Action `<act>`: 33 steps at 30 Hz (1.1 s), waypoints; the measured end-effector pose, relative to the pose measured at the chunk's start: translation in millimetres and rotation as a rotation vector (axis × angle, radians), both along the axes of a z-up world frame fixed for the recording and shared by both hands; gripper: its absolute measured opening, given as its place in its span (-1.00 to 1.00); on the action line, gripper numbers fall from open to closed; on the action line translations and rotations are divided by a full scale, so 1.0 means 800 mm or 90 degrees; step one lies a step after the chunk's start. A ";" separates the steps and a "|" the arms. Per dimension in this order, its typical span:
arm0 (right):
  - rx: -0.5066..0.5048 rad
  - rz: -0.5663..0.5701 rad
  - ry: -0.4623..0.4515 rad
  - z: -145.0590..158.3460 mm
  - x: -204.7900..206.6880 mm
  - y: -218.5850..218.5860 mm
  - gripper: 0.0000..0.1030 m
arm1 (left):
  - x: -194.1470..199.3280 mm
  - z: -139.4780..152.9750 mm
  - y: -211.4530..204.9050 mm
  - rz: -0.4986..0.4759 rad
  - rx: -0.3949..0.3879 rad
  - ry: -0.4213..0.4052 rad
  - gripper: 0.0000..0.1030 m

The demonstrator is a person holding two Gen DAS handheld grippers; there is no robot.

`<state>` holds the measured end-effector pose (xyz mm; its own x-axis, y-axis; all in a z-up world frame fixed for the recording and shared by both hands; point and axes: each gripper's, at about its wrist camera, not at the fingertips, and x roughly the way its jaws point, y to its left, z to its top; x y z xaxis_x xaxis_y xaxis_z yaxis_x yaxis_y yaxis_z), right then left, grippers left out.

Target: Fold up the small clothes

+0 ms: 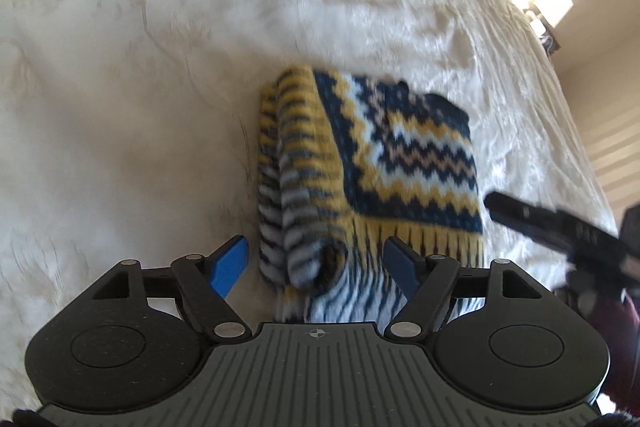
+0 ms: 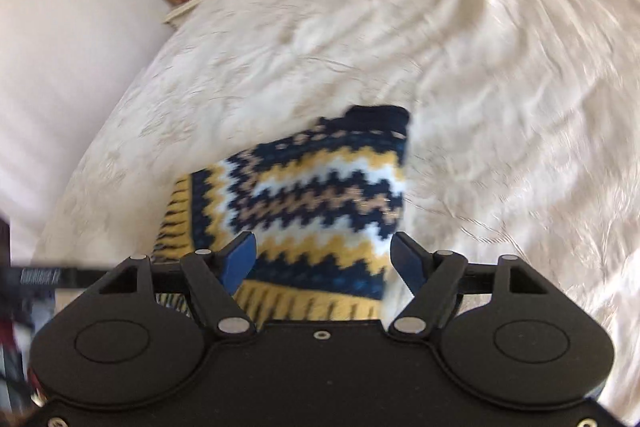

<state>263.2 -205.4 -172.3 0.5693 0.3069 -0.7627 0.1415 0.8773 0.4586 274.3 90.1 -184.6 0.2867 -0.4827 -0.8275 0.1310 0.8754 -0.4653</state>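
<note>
Both hand-held grippers, left (image 1: 316, 263) and right (image 2: 324, 255), gape wide just before the folded sweater (image 1: 372, 163)

Folded knit sweater (image 1: 372, 163) on white bedspread (image 1: 140, 87), between spread blue fingers (image 1: 230, 263)

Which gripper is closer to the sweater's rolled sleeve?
Left. The left gripper hangs open right over the rolled sleeve of the sweater. The right gripper, also open, sits over the sweater's fringed hem, at the opposite side.
</note>
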 end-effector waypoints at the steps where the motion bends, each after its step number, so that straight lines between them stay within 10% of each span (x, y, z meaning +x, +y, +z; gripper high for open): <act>1: 0.015 -0.006 0.009 -0.008 0.005 -0.003 0.49 | -0.005 -0.005 -0.002 -0.004 0.000 0.009 0.42; 21: 0.283 -0.016 0.076 -0.107 0.032 -0.026 0.69 | 0.005 -0.088 -0.021 -0.004 -0.151 0.132 0.56; 25: 0.270 0.002 0.093 -0.100 0.033 -0.019 0.04 | 0.001 -0.087 -0.026 -0.018 -0.209 0.155 0.25; 33: 0.221 0.028 0.104 -0.039 0.015 -0.020 -0.04 | -0.072 -0.048 -0.069 -0.091 -0.212 0.134 0.25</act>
